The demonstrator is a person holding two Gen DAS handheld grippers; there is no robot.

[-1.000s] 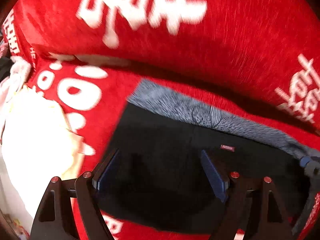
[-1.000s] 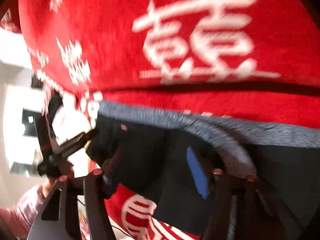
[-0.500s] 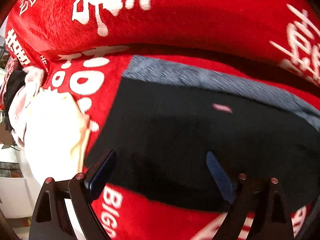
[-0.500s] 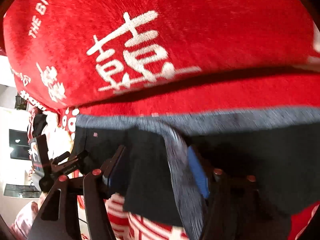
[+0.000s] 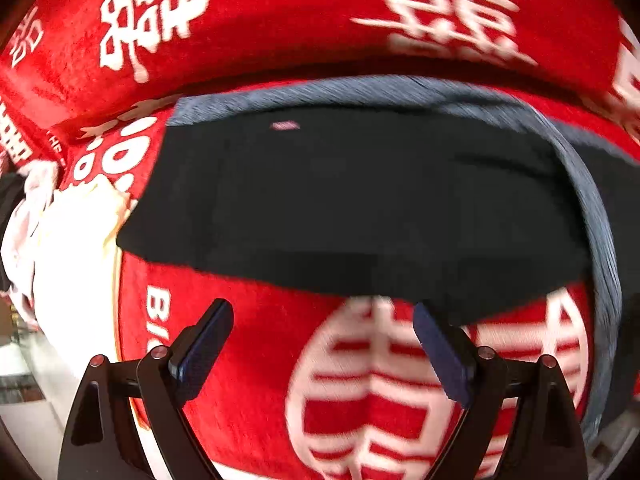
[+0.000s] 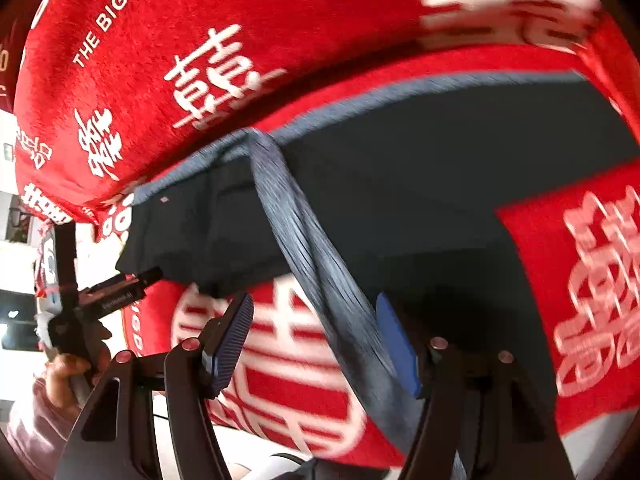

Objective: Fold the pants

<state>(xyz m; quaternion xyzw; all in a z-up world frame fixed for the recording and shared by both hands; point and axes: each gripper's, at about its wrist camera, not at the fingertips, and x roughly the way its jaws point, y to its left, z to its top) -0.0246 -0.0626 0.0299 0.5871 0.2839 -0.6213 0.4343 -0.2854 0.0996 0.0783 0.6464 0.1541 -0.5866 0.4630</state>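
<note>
Black pants [image 5: 360,208] with a grey waistband [image 5: 360,88] lie on a red blanket with white characters [image 5: 280,20]. A small pink label [image 5: 285,125] sits near the waistband. My left gripper [image 5: 322,344] is open and empty, just short of the pants' near edge. In the right wrist view the pants [image 6: 440,168] spread wide and a grey band of cloth [image 6: 320,264] runs down between the fingers of my right gripper [image 6: 316,344], which stands open around it. The left gripper [image 6: 116,288] also shows there at the left, beside the pants' corner.
A pale cream cloth [image 5: 68,248] lies at the left of the blanket. A raised red blanket fold [image 6: 200,60] runs behind the pants. The blanket's near edge [image 6: 280,440] drops to a light floor below.
Both grippers have drawn back toward the near edge of the blanket. The left one has come off the black cloth. The grey band now trails between the right fingers.
</note>
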